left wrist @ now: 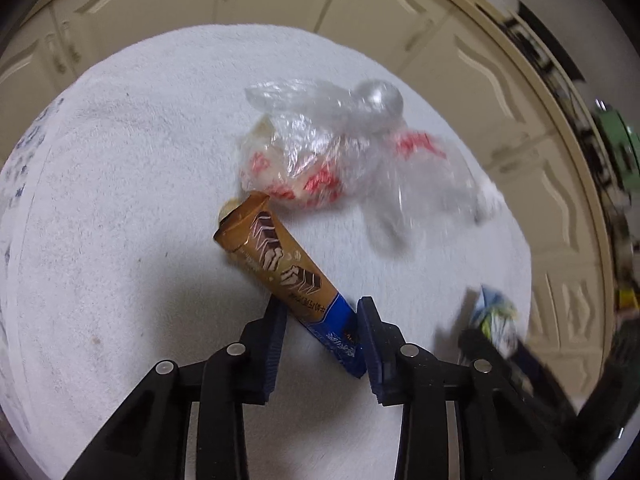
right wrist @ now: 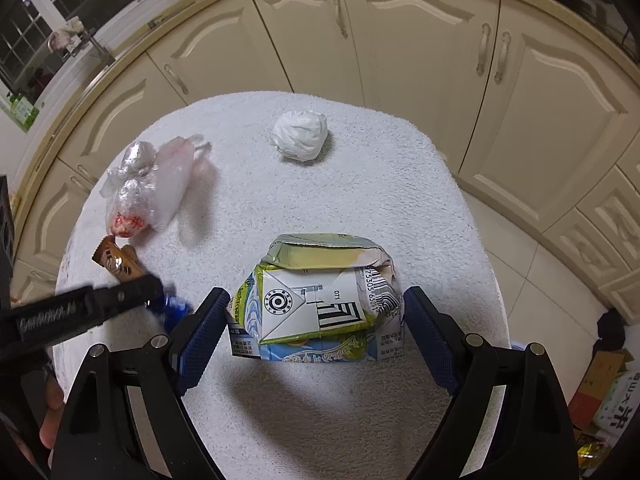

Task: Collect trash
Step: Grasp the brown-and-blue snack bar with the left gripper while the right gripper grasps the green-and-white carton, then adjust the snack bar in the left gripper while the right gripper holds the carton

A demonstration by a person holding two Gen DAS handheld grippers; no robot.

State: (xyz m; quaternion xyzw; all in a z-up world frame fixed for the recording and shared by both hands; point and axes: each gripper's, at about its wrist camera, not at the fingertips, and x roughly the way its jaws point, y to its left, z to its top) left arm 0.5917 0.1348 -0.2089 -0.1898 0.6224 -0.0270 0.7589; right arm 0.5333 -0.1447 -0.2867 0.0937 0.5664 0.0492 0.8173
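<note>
Blue-padded fingers of the left gripper (left wrist: 322,312) are pinched on the blue end of a gold and blue snack wrapper (left wrist: 280,268); both pads touch its sides. The wrapper lies flat on the white towel (left wrist: 120,200), and its long axis runs diagonally in the left wrist view, from the blue end at the lower middle up to the torn gold end pointing toward the upper left of centre. Just past that torn end sits a crumpled clear plastic bag (left wrist: 320,152) with red print inside (its right part is blurred). At the lower right edge of this view the milk carton (left wrist: 494,314) shows as a blurred scrap.

The right gripper (right wrist: 316,300) stands spread wide around the flattened milk carton (right wrist: 320,300), the left pad right at the carton's edge and the right pad just beside it; whether either presses I cannot tell. The carton lies on the towel (right wrist: 360,184) in the middle of the frame, its folded top pointing toward the top of the picture, barcode at its right. Beyond it, upper centre, rests a white crumpled tissue ball (right wrist: 300,134). The plastic bag (right wrist: 152,184) lies at the left, and the wrapper (right wrist: 120,266) below it, with the left gripper (right wrist: 160,296) reaching in from the left edge.
</note>
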